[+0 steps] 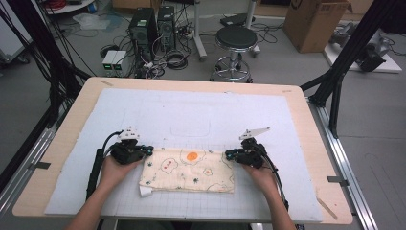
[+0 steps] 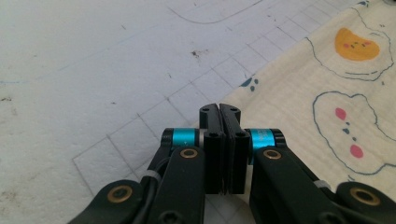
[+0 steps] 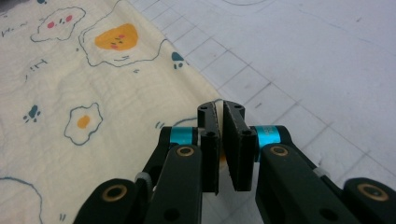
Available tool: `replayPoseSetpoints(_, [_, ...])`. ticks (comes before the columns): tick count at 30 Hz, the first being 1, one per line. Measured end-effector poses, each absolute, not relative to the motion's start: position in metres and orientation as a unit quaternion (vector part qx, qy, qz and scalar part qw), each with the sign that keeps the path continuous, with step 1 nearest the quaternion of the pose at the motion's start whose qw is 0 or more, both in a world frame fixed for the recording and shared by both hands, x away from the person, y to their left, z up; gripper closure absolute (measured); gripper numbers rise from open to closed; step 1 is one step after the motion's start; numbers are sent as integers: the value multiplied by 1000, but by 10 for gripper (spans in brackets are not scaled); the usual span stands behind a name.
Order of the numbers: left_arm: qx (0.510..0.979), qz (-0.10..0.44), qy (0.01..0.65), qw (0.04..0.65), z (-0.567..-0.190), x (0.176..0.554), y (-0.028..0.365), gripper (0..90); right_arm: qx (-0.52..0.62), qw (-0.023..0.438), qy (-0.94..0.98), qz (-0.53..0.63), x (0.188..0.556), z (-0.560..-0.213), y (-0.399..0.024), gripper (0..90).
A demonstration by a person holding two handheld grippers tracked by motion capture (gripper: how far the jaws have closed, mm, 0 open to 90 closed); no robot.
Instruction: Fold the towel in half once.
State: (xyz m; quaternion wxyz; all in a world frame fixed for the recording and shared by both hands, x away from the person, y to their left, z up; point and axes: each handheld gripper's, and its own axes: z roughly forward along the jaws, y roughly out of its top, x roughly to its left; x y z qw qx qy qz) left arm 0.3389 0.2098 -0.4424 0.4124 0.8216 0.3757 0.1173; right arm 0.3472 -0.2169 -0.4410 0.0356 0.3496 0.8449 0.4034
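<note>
A cream cloth (image 1: 189, 170) printed with fried eggs and clouds lies folded flat on the white grid mat (image 1: 191, 110), near the front edge. My left gripper (image 1: 151, 151) rests at the cloth's far left corner. In the left gripper view the left gripper (image 2: 219, 108) has its jaws pressed together over the edge of the cloth (image 2: 327, 93), and no fabric shows between them. My right gripper (image 1: 228, 154) sits at the far right corner. In the right gripper view the right gripper (image 3: 219, 108) has its jaws nearly together, with the corner of the cloth (image 3: 70, 84) pinched between them.
The mat covers most of the wooden table (image 1: 76, 115), with bare mat beyond the cloth. A faint drawn outline (image 1: 190, 128) marks the mat behind the cloth. On the floor past the table stand a black stool (image 1: 235, 38), computer towers (image 1: 143, 24) and a cardboard box (image 1: 313, 24).
</note>
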Motion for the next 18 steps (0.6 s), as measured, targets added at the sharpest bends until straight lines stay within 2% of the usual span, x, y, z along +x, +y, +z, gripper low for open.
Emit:
replayPoseSetpoints(7, [820, 115, 374, 417, -443, 339, 211, 876, 357, 37, 841, 404, 345, -441, -226, 826])
replayPoseSetpoints(12, [821, 118, 371, 419, -441, 337, 210, 827, 355, 43, 839, 410, 342, -438, -226, 742])
replayPoseSetpoints(18, [804, 121, 371, 448, -433, 335, 213, 732, 346, 57, 830, 434, 338, -430, -223, 618])
